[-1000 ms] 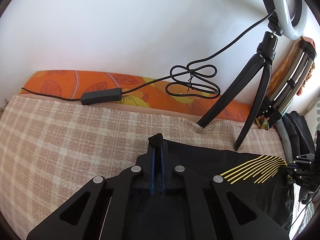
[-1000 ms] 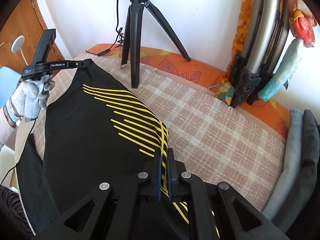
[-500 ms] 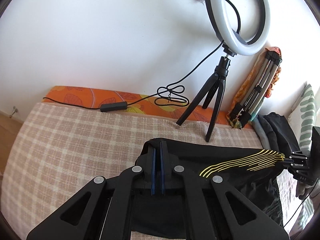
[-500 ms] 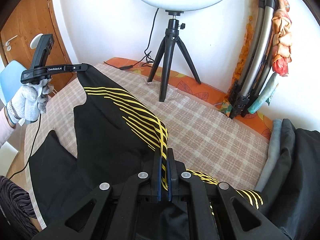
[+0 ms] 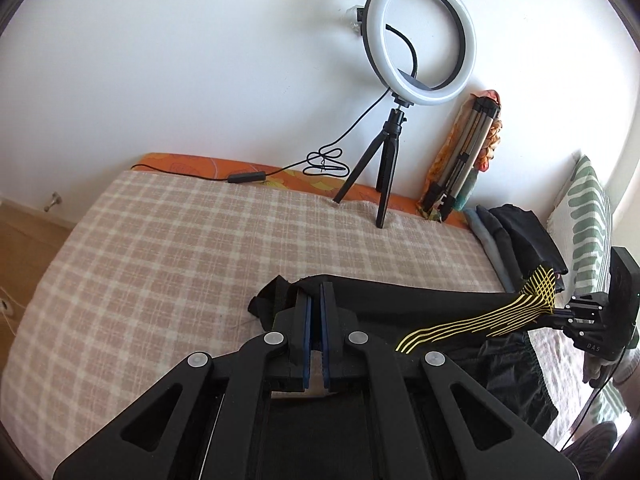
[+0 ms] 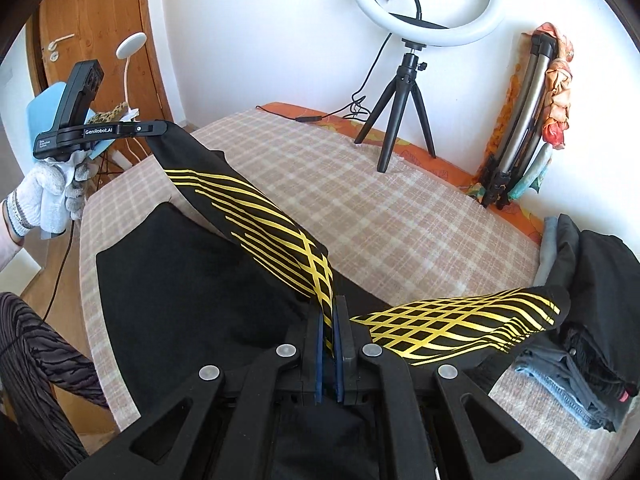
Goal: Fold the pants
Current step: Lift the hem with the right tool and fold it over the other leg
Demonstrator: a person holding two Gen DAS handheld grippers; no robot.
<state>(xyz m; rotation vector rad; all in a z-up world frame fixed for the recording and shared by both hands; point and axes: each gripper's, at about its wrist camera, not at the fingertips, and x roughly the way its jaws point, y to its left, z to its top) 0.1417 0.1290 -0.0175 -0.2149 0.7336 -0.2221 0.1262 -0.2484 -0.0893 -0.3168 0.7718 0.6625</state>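
— Pants [image 6: 208,288], black with yellow stripes: how far along is the fold, would you say?

— Early, I'd judge. Start at the right gripper [image 6: 328,320]: its two blue-lined sides are pinched tight on a striped edge of the cloth. From there the fabric runs up toward ten o'clock to the left gripper [image 6: 158,128], which is clamped on another edge. In its own camera the left gripper [image 5: 314,300] has black cloth nipped at its tips.

— So both have hold of it?

— Both, and the stretch between them hangs taut in the air above the bed [image 6: 400,208]. The rest of the garment lies spread on the checked cover below, at about eight o'clock from the right gripper.

— Any finished fold yet?

— None that I can make out. One striped flap droops off toward three o'clock over the stack of folded clothes [image 6: 592,352]. Laying the lifted part down, squaring it and folding again all look to be left.

— And behind?

— The ring light [image 6: 424,4] on its tripod stands at twelve o'clock, well apart from the cloth.
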